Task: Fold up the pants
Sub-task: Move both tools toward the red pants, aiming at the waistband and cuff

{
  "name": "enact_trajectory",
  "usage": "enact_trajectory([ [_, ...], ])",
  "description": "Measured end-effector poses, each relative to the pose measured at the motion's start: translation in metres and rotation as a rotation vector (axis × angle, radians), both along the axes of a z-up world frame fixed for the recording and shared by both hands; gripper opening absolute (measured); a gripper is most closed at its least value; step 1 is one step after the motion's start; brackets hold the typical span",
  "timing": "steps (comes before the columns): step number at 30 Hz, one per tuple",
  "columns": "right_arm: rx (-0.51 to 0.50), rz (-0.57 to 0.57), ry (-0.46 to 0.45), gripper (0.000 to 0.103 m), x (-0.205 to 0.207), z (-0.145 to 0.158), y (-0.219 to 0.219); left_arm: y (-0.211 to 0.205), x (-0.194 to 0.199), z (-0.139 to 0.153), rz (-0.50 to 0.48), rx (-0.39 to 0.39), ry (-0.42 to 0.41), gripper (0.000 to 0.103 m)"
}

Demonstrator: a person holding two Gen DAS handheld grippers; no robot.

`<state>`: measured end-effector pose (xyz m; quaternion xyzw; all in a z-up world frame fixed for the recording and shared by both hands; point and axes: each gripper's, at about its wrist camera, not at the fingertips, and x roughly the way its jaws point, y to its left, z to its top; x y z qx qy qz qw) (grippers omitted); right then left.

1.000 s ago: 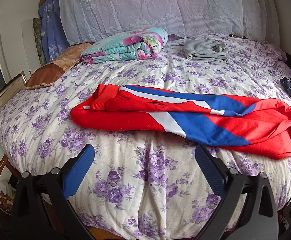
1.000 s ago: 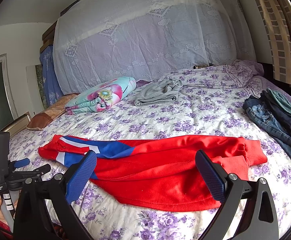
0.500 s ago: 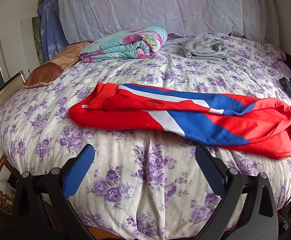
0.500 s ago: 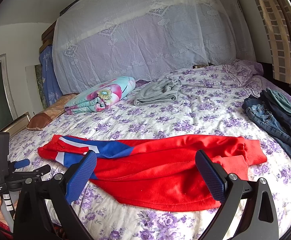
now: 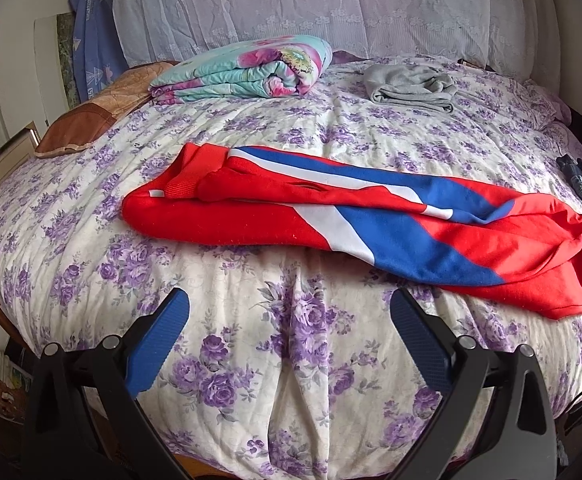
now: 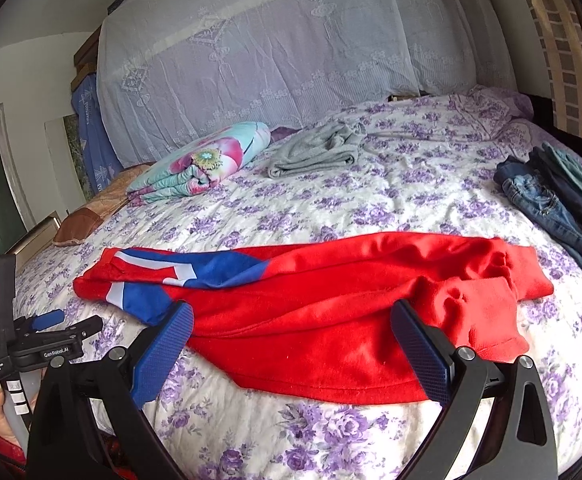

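Observation:
Red pants [image 5: 251,224] with blue and white stripes lie lengthwise across the near part of the flowered bed [image 5: 291,360]; in the right wrist view the pants [image 6: 331,308] show their red waist end at the right. My left gripper [image 5: 289,320] is open, hovering short of the pants over the bed's front edge. My right gripper [image 6: 291,328] is open too, its fingertips just above the pants' near hem. The left gripper [image 6: 47,320] also appears at the left edge of the right wrist view, held by a hand [image 6: 1,412].
A rolled floral quilt [image 5: 247,72] and a grey garment [image 5: 411,84] lie at the back. Jeans and dark clothes [image 6: 559,200] are piled at the right edge. A brown pillow [image 5: 99,116] sits far left, with a lace net [image 6: 291,40] behind the bed.
Both cameras have crept slightly forward and lower toward the bed. The pants lie as before and both grippers stay open.

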<state>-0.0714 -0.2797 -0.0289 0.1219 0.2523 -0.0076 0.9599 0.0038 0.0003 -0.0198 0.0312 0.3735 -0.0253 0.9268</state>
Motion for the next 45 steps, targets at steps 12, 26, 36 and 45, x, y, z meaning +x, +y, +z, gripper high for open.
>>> enact_trajectory([
  [12, -0.154, 0.08, 0.011, 0.1, 0.026, -0.002, 0.03, -0.029, 0.015, -0.001, -0.052, -0.01, 0.049, 0.098],
  [26, -0.081, 0.038, 0.003, 0.1, 0.034, -0.005, 0.015, -0.072, 0.016, 0.004, -0.062, 0.03, 0.071, 0.098],
  [36, -0.106, 0.034, -0.076, 0.1, 0.013, 0.006, -0.021, -0.071, 0.02, 0.012, -0.057, 0.074, 0.01, 0.098],
  [45, 0.055, -0.069, -0.057, 0.1, -0.005, -0.002, -0.098, 0.04, 0.05, 0.039, -0.075, -0.369, 0.078, 0.098],
])
